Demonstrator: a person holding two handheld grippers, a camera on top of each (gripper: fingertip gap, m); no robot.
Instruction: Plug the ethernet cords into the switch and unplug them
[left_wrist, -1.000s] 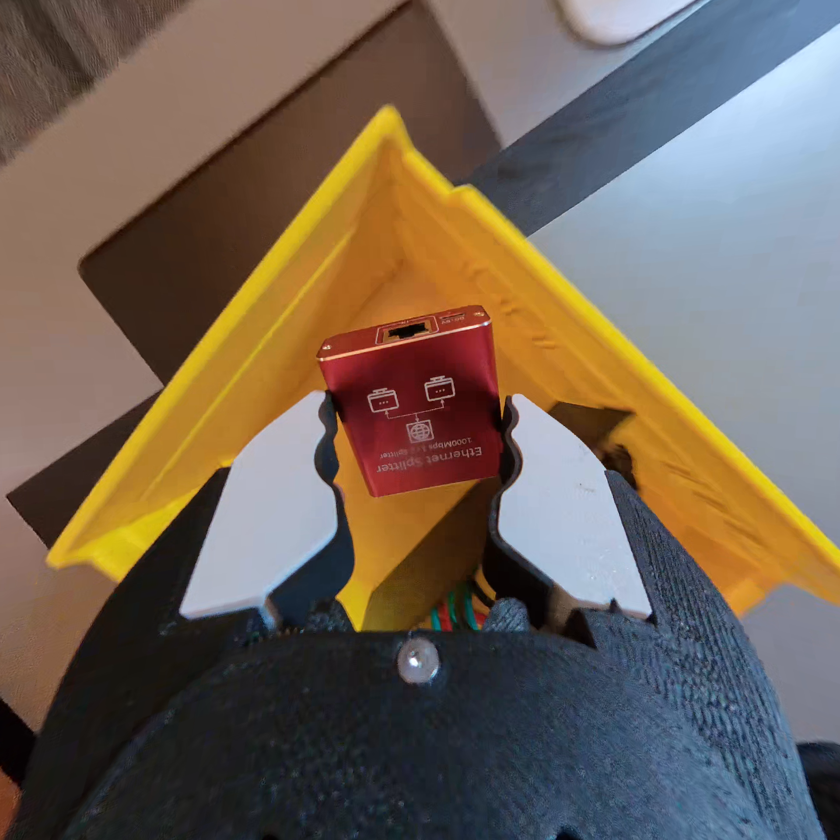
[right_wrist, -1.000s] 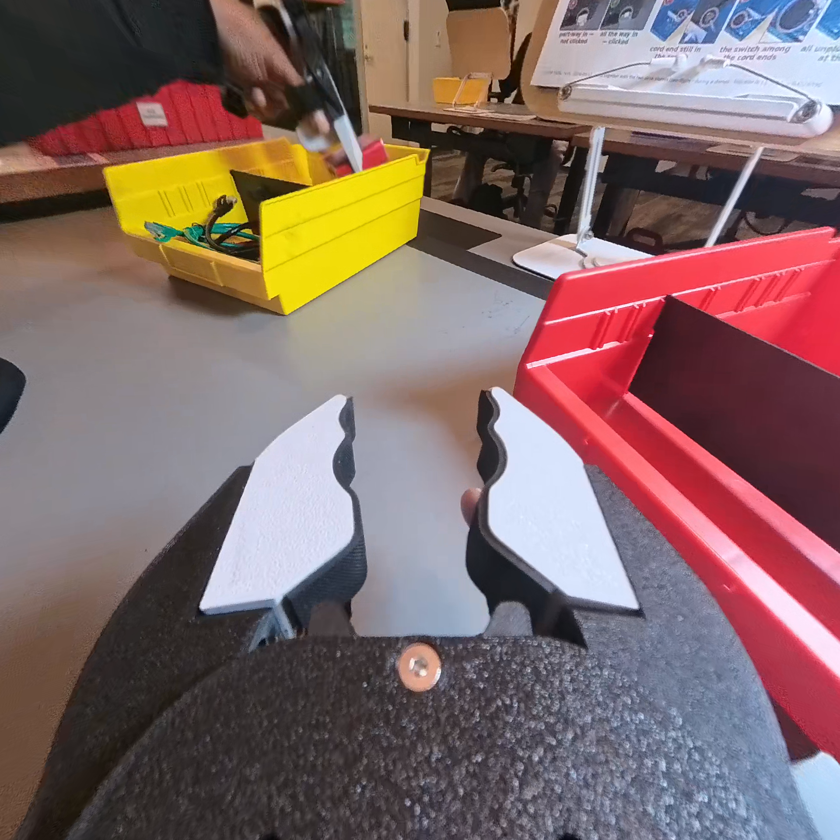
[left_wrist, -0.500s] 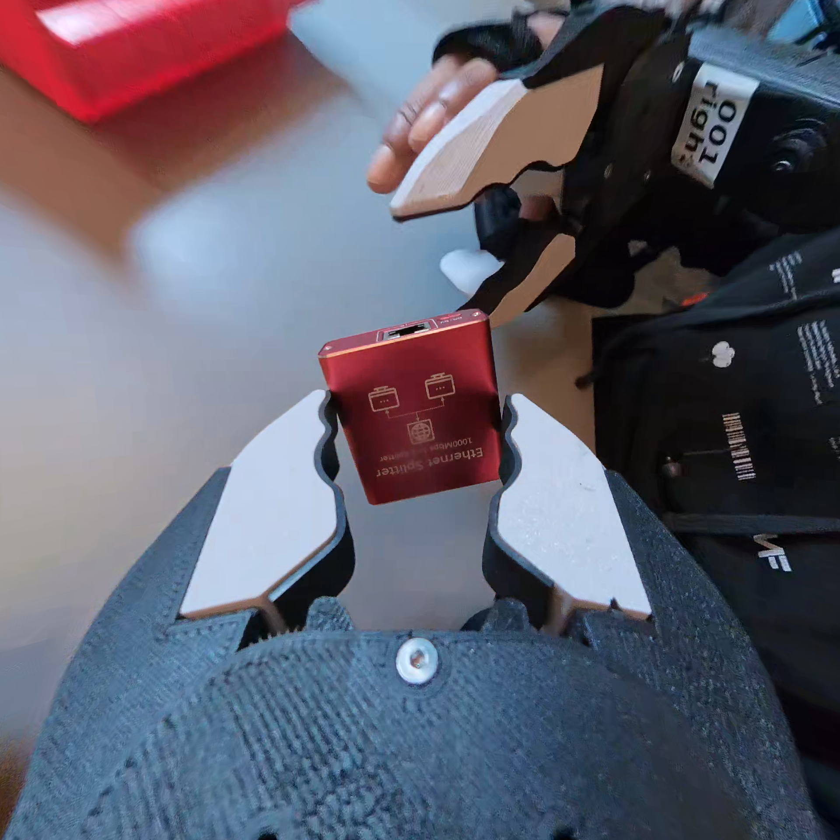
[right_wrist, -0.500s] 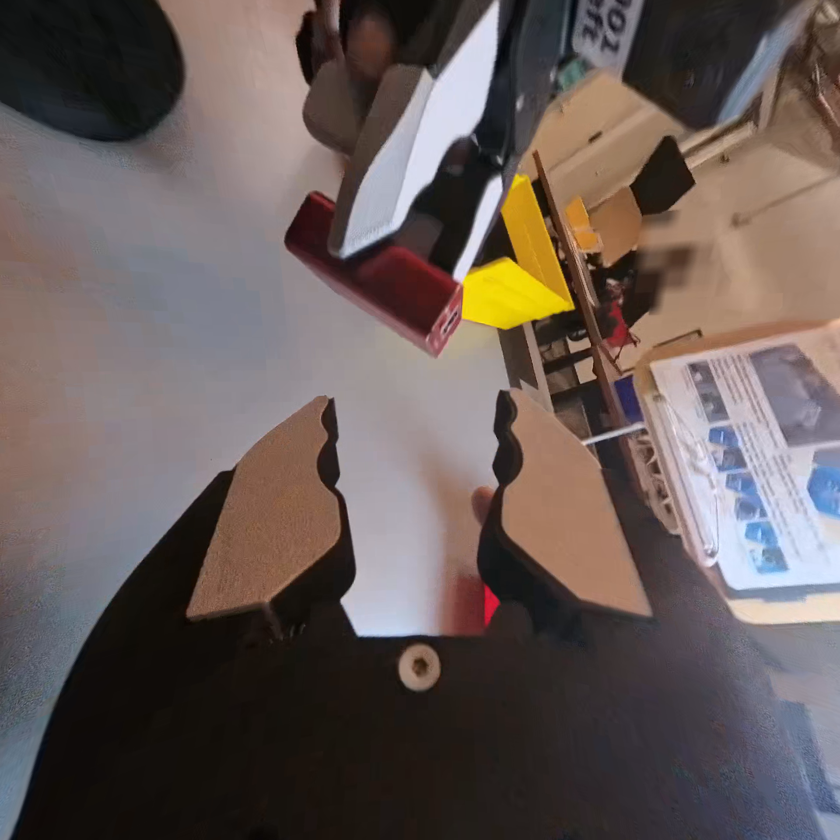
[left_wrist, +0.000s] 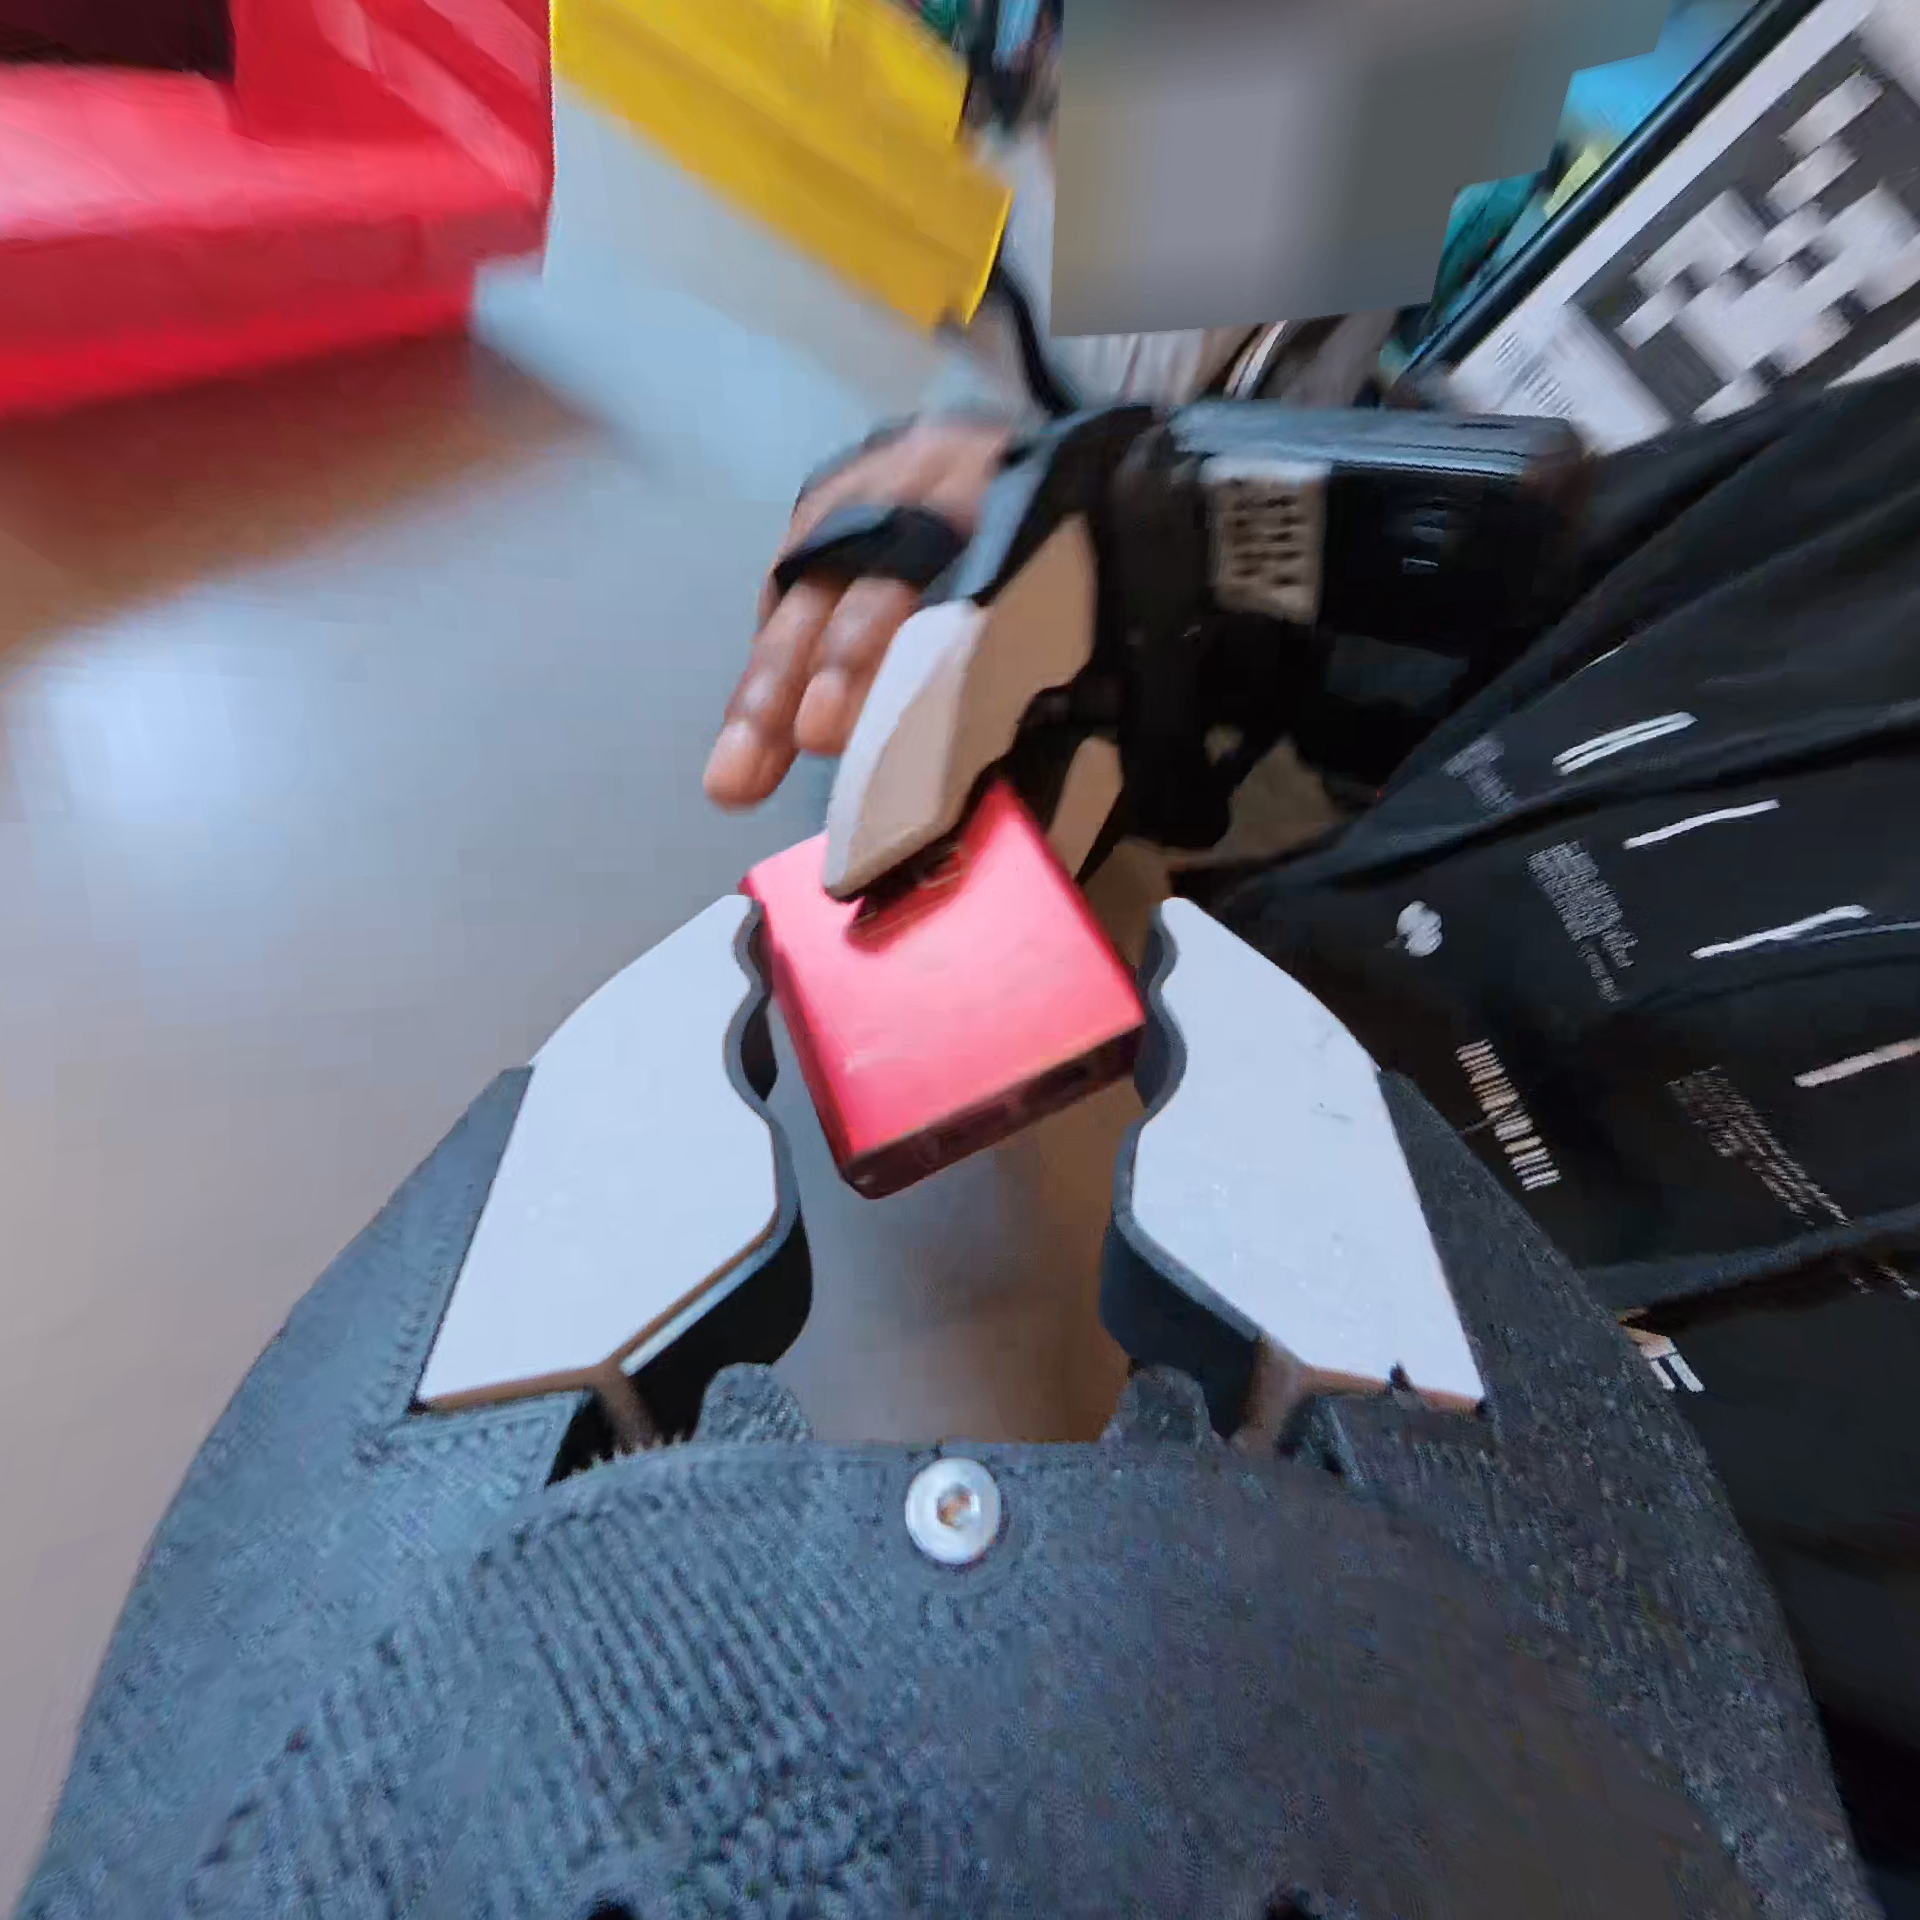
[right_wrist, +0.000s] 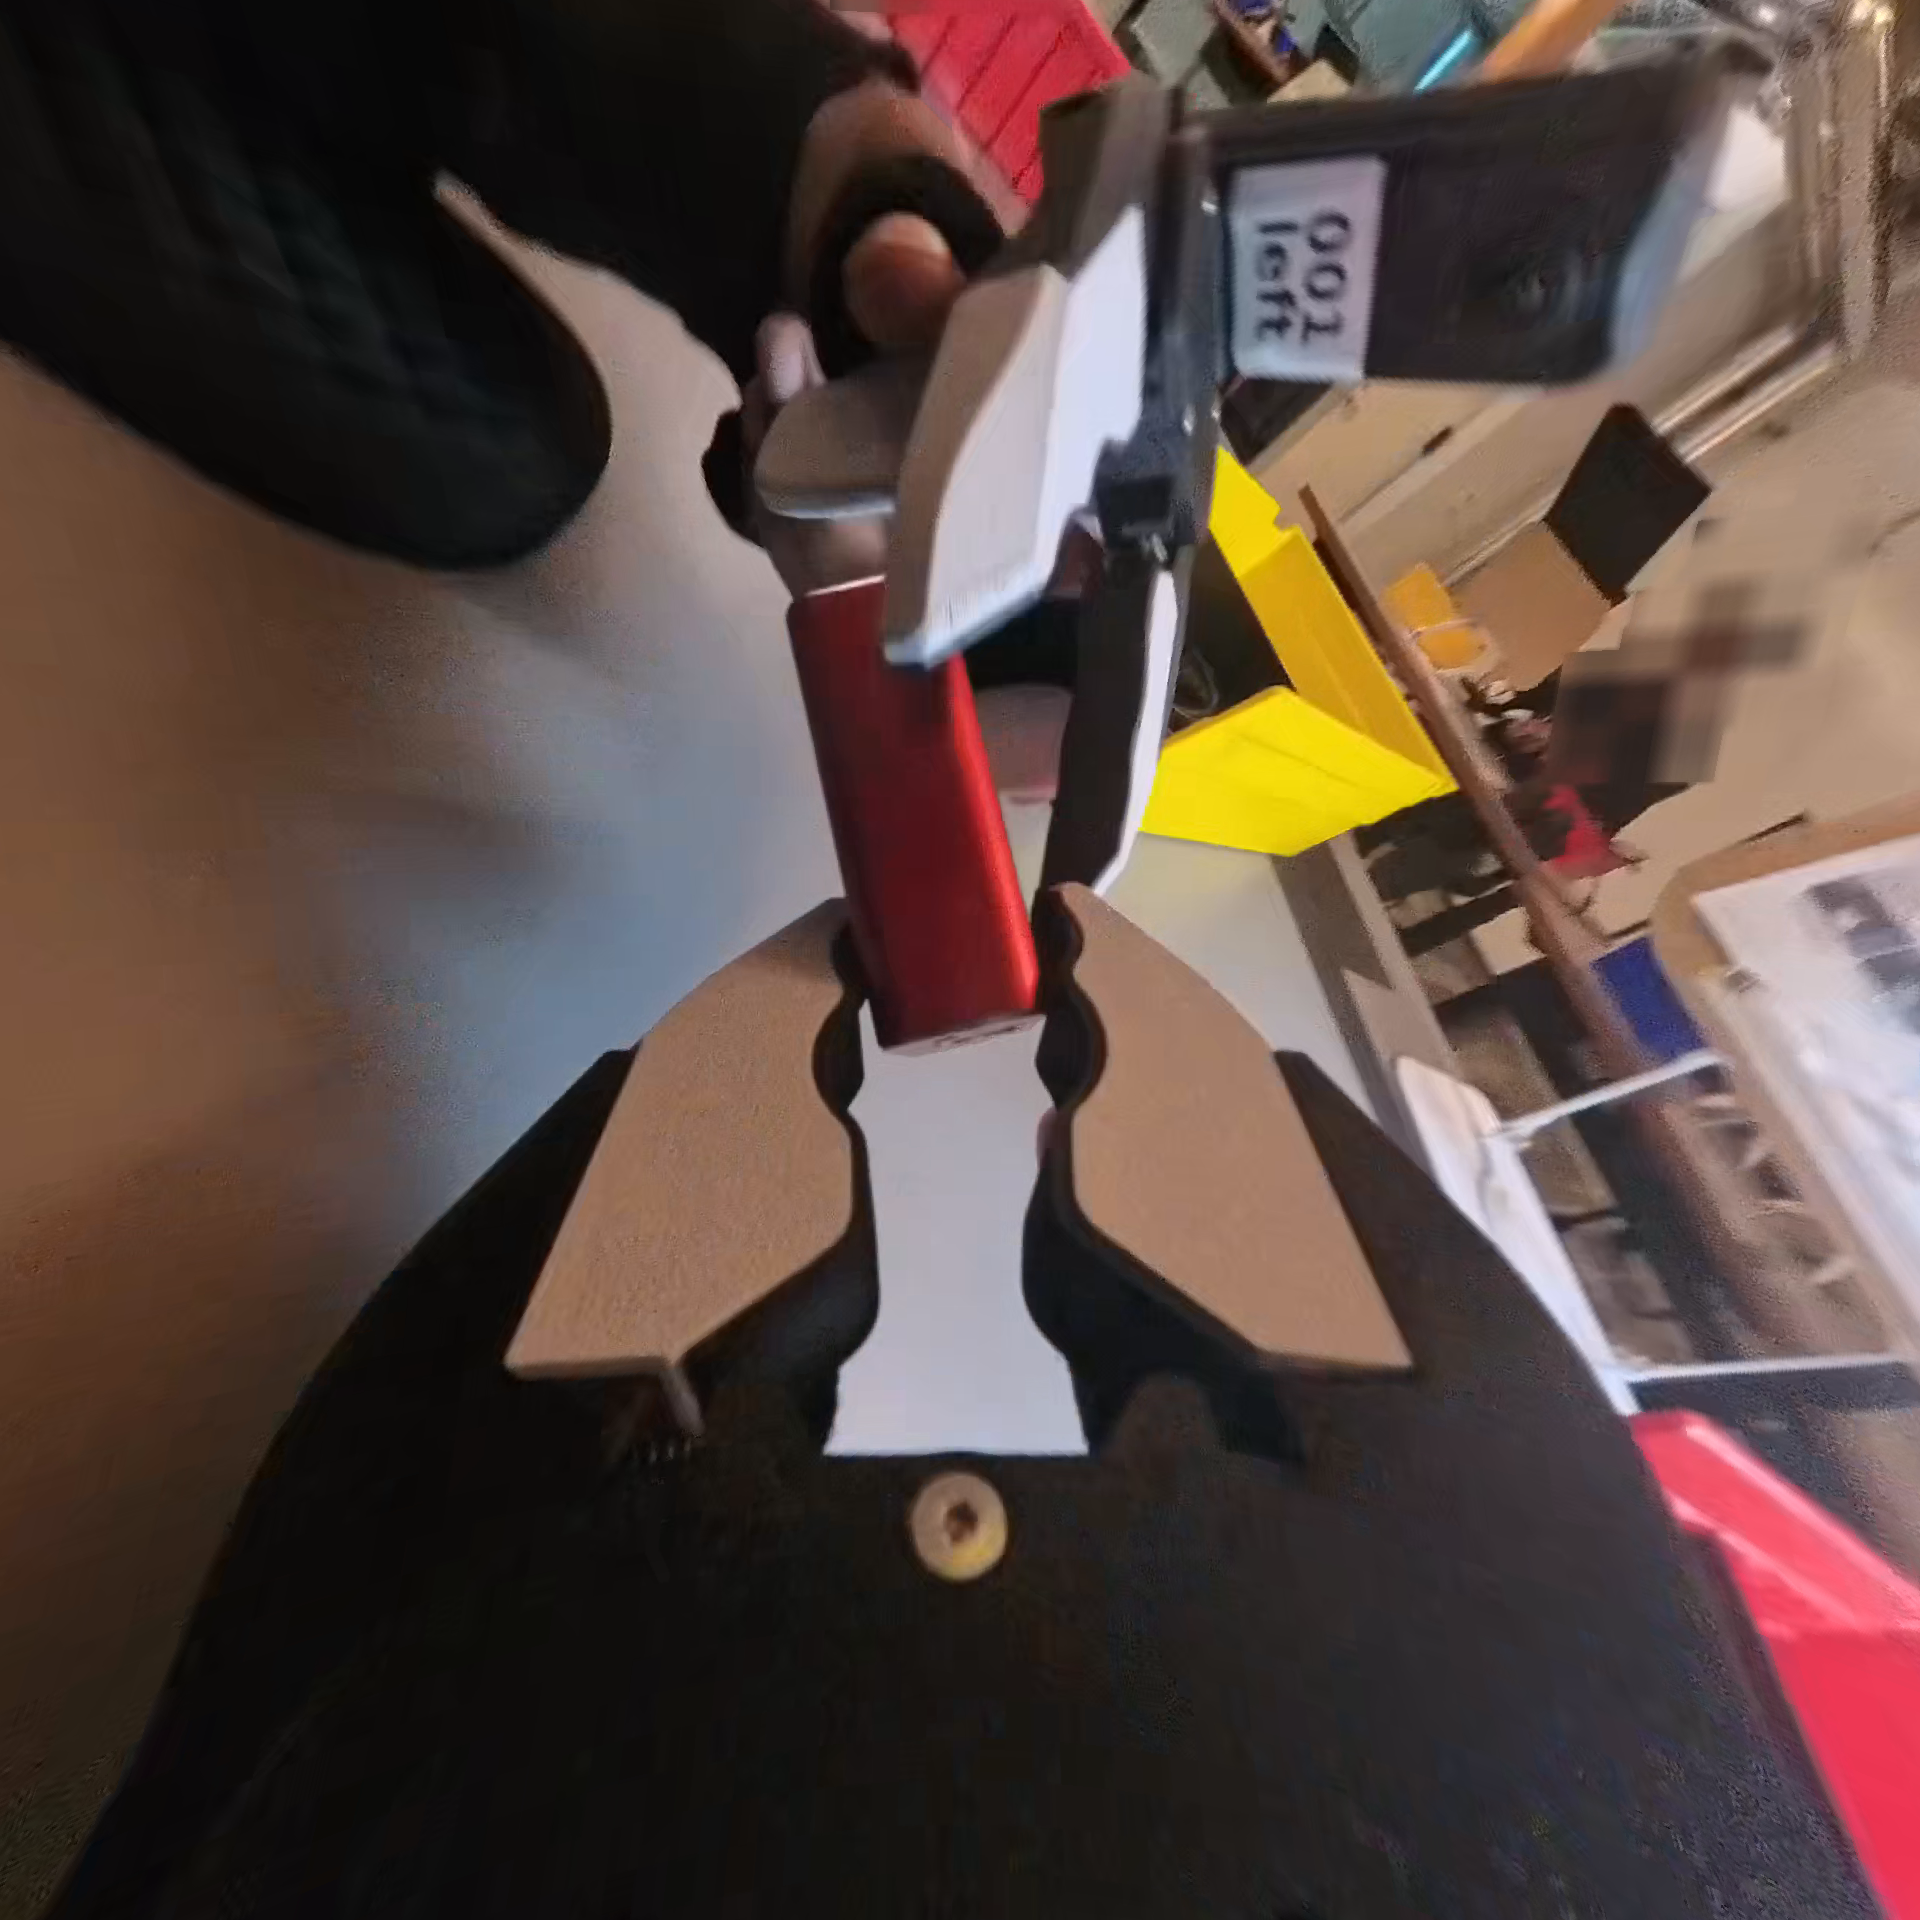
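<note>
The switch (left_wrist: 935, 997) is a small red metal box held above the grey table (left_wrist: 312, 831). My left gripper (left_wrist: 954, 914) still has its fingers at the switch's width, and the switch sits skewed between them with its two-port end toward the camera. My right gripper (right_wrist: 940, 935) is shut on the flat faces of the switch (right_wrist: 914, 831) at one end. One right finger (left_wrist: 935, 748) lies on the switch's top face in the left wrist view. A left finger (right_wrist: 987, 499) covers the switch's other end in the right wrist view. No ethernet cords are in view.
A yellow bin (right_wrist: 1288, 769) stands farther back on the table and shows blurred in the left wrist view (left_wrist: 790, 135). A red bin (left_wrist: 208, 208) sits at one side (right_wrist: 1818, 1558). A white lamp base (right_wrist: 1455, 1143) is near it. A person's hand (left_wrist: 800, 665) and dark clothing are close.
The left gripper carried the switch out of the yellow bin toward the right gripper. The right gripper closed onto the switch, which has twisted between the left fingers.
</note>
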